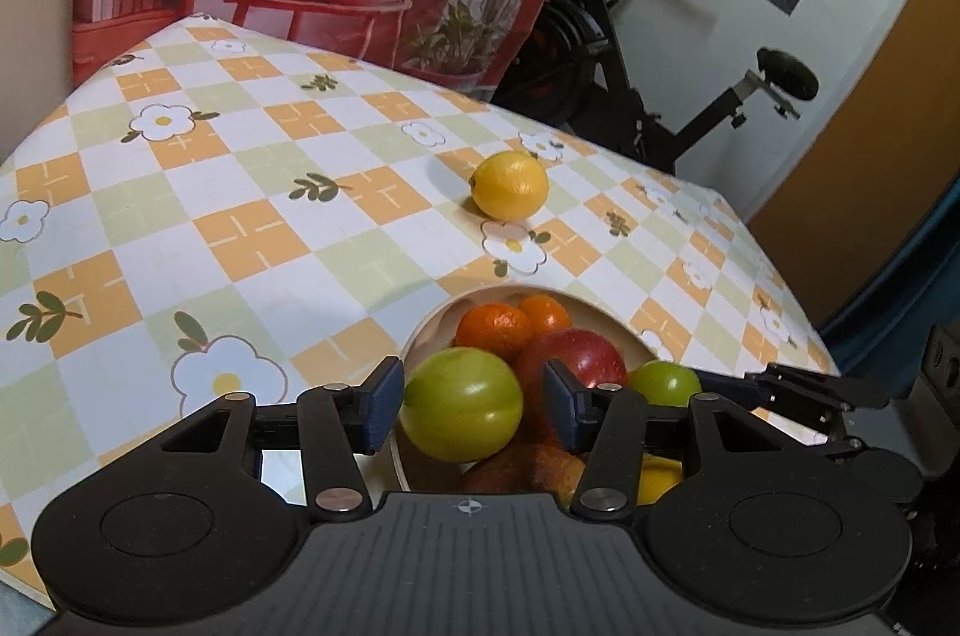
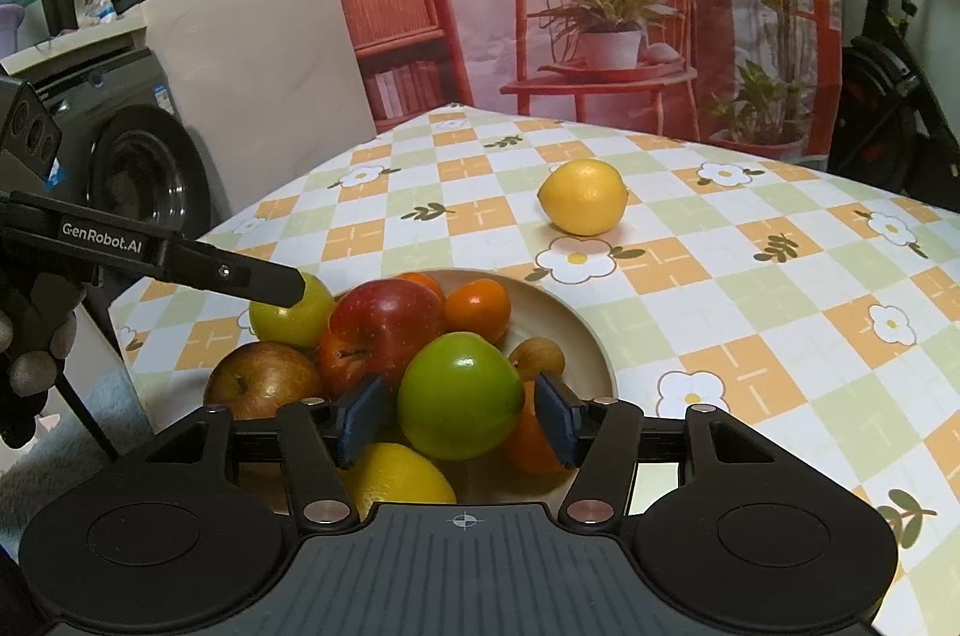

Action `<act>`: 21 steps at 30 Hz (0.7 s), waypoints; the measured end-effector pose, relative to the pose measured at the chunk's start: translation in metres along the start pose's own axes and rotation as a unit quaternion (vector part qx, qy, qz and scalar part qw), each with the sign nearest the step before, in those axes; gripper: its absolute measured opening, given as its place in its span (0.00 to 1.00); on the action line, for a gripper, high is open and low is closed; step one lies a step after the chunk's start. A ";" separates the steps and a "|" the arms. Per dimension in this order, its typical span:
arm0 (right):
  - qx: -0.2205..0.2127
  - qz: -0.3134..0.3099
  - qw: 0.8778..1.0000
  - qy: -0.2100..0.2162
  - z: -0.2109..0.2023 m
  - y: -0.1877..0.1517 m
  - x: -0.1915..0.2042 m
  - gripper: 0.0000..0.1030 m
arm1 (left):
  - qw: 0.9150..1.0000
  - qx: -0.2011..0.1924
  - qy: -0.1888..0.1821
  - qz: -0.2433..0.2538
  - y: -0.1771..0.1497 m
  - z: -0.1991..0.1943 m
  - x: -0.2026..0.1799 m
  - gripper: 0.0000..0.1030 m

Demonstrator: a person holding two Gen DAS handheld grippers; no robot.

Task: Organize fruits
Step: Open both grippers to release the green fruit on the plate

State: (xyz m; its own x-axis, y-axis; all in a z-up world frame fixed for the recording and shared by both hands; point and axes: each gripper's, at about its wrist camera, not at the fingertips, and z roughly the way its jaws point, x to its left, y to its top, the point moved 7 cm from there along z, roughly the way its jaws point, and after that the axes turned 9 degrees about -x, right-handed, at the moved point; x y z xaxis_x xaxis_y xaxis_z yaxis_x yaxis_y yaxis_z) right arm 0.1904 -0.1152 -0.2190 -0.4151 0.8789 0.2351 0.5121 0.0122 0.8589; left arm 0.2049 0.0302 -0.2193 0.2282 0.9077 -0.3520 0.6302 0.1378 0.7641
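While both tongs hung over the bowl, which was already full of fruit, one lemon lay alone on the checked cloth of the desk, outside the bowl and well apart from it. I judged this lemon to be the fruit not yet put in order.

The left tongs stood a little spread around a yellow-green apple. The left pad seemed to touch its skin, but a gap showed at the right pad, so the apple was not pinched. The right tongs stood likewise a little spread around a bright green apple, with a thin gap at each side. Both apples lay on the pile in the bowl, beside a red apple and some oranges.

From the right tongs the lemon lay at about 1 o'clock, past the far rim of the bowl. From the left tongs it lay between 12 and 1 o'clock, also behind the bowl. Its long axis ran from 9 to 3 o'clock in the right view, so its pointed ends looked to the sides. In my judgement the right hand was nearer, because the lemon looked larger from there. Tongs coming straight forward would meet the lemon end to end, and I would turn the wrist so that the pads close across the short middle.
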 end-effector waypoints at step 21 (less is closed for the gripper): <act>-0.032 0.001 0.999 -0.036 -0.014 0.006 -0.004 0.63 | 0.999 -0.040 0.017 -0.020 0.004 -0.023 0.003 0.64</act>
State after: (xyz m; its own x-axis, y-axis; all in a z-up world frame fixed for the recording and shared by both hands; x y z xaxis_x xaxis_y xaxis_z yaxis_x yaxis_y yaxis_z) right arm 0.1846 -0.1251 -0.2079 -0.3582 0.9107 0.2057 0.4622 -0.0184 0.8866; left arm 0.1908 0.0426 -0.2051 0.1776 0.9137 -0.3655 0.5771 0.2041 0.7907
